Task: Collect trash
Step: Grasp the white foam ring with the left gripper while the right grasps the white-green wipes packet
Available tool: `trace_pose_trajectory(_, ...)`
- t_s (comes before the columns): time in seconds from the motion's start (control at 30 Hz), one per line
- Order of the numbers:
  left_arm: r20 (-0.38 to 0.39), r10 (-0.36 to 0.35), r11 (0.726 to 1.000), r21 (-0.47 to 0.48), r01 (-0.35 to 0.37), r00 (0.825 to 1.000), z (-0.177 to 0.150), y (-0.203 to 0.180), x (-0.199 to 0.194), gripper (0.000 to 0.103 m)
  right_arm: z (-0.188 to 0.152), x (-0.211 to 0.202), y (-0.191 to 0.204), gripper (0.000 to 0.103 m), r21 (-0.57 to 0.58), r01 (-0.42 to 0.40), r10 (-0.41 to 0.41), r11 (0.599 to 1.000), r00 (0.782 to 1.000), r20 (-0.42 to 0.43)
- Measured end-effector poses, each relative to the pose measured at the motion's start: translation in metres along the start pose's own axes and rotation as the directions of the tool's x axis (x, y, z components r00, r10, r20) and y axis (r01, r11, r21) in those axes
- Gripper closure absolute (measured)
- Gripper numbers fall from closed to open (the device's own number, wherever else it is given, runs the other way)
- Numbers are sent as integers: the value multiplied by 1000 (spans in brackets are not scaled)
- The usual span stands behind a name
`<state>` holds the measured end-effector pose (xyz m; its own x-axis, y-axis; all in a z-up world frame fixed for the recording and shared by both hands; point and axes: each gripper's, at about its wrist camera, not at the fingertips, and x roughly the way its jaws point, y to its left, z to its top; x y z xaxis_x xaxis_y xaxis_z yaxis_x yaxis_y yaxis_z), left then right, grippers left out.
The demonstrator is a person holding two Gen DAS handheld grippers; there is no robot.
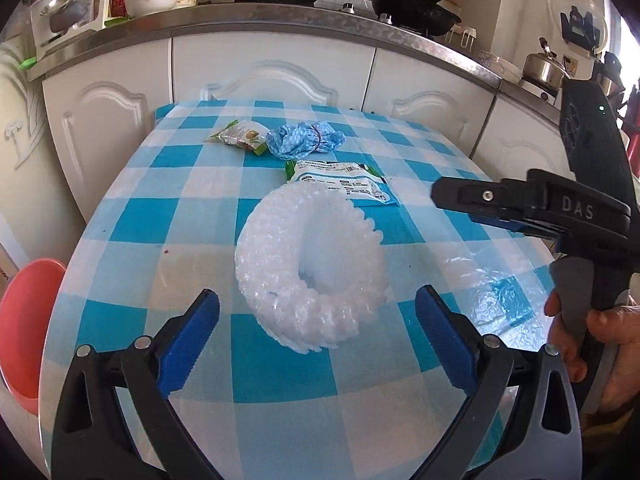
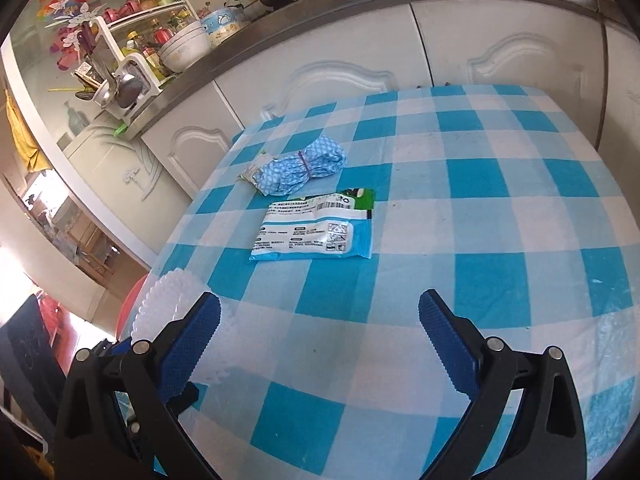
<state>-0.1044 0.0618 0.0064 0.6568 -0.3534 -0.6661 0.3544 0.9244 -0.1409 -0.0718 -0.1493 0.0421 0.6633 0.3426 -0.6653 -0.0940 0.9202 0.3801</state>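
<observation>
A white foam net ring [image 1: 308, 264] lies on the blue-checked tablecloth [image 1: 132, 236]. My left gripper [image 1: 318, 294] hovers open over its near edge, one finger on each side, not touching it. Beyond it lie a blue-and-white wrapper [image 1: 348, 186], a crumpled blue bag [image 1: 304, 140] and a green snack wrapper [image 1: 240, 134]. My right gripper [image 2: 320, 300] is open and empty over the cloth [image 2: 480, 220], short of the blue-and-white wrapper [image 2: 312, 228]. The blue bag [image 2: 300, 166] lies farther back; the foam ring [image 2: 168, 300] shows at the left.
A clear plastic bag [image 1: 484, 292] lies on the cloth near the hand [image 1: 576, 332] holding the right gripper [image 1: 444, 192]. A red basin [image 1: 24, 312] sits below the table's left edge. White cabinets [image 1: 272, 72] and a cluttered counter [image 1: 280, 28] stand behind the table.
</observation>
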Motion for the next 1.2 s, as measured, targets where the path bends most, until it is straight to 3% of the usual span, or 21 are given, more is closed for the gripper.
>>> trace_pose_trajectory(0.07, -14, 27, 1000, 1, -27, 1000, 3, 1, 4, 5, 8, 11, 7, 5, -21, 1, -1, 1000, 1000, -8)
trace_pose_trajectory(0.2, -26, 9, 1000, -25, -10, 1000, 6, 7, 11, 9, 21, 33, 19, 5, -57, 11, -13, 998, 999, -32)
trace_pose_trajectory(0.37, -43, -13, 998, -58, 11, 999, 8, 13, 19, 27, 33, 54, 28, 5, -83, 39, -42, 996, 998, -41)
trace_pose_trajectory(0.77, -67, -70, 990, -126, 61, 995, 10, 26, 27, 52, 39, 86, 34, 5, -78, 71, -78, 994, 993, -88)
trace_pose_trajectory(0.97, -67, -104, 981, -170, 92, 992, 11, 35, 27, 60, 43, 96, 38, 5, -104, 114, -123, 988, 989, -86)
trace_pose_trajectory(1.2, -57, -129, 973, -200, 115, 990, 11, 41, 24, 61, 46, 102, 37, 5, -111, 156, -166, 981, 983, -80)
